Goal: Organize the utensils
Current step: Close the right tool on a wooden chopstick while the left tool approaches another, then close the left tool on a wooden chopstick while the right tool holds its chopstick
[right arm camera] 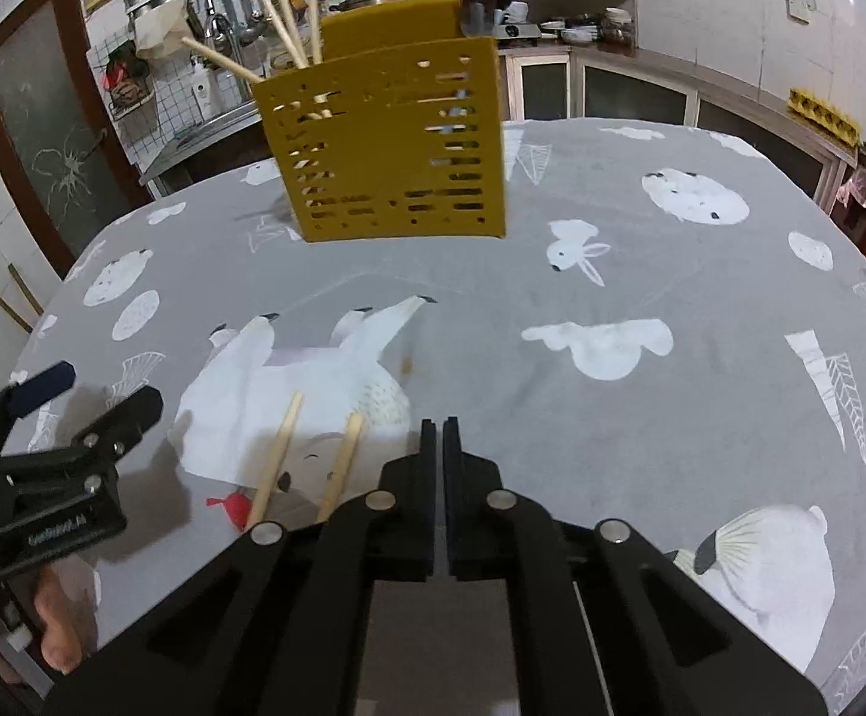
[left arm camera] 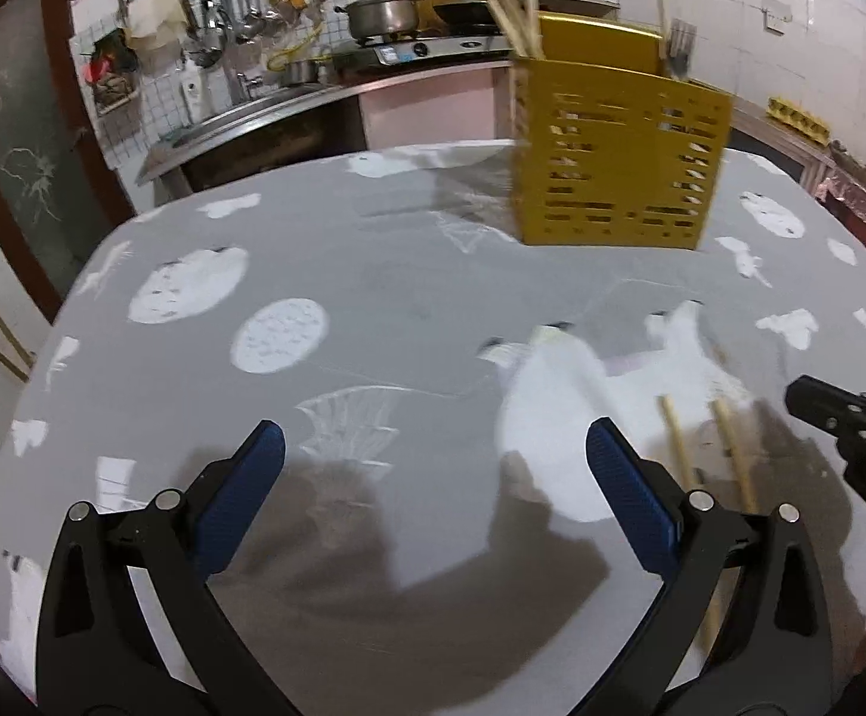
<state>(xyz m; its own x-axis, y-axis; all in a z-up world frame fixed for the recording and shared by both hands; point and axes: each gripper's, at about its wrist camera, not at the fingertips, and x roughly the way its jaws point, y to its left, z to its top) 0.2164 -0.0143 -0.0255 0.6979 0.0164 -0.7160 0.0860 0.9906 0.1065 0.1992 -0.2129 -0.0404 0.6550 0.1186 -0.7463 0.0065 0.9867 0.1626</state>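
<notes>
- Left wrist view: left gripper in the foreground, its blue-padded fingers spread wide; nothing between them, only grey printed tablecloth beneath; whether the tips touch the cloth cannot be told.
- Same view: two loose chopsticks lie on the cloth just outside the right-hand finger, side by side with a narrow gap, near ends hidden behind the gripper frame; the right gripper enters at the right edge as a dark tip, too little of it seen here to judge its state.
- Right wrist view: right gripper has its black fingers pressed together, a thin slit only, nothing pinched between them; the pair of chopsticks lies just to its left on the white animal print, apart from the tips.
- Only this view shows the left gripper from the side, spread, one blue pad up; bare fingers of the person's hand show below it.
- Yellow slotted utensil holder stands upright toward the far side of the table, well apart from both grippers; several chopsticks lean out of its left end; the left view is blurred there.
- Right view alone shows the small brown stain on the cloth; the stove with a steel pot shows clearly only in the left view.
</notes>
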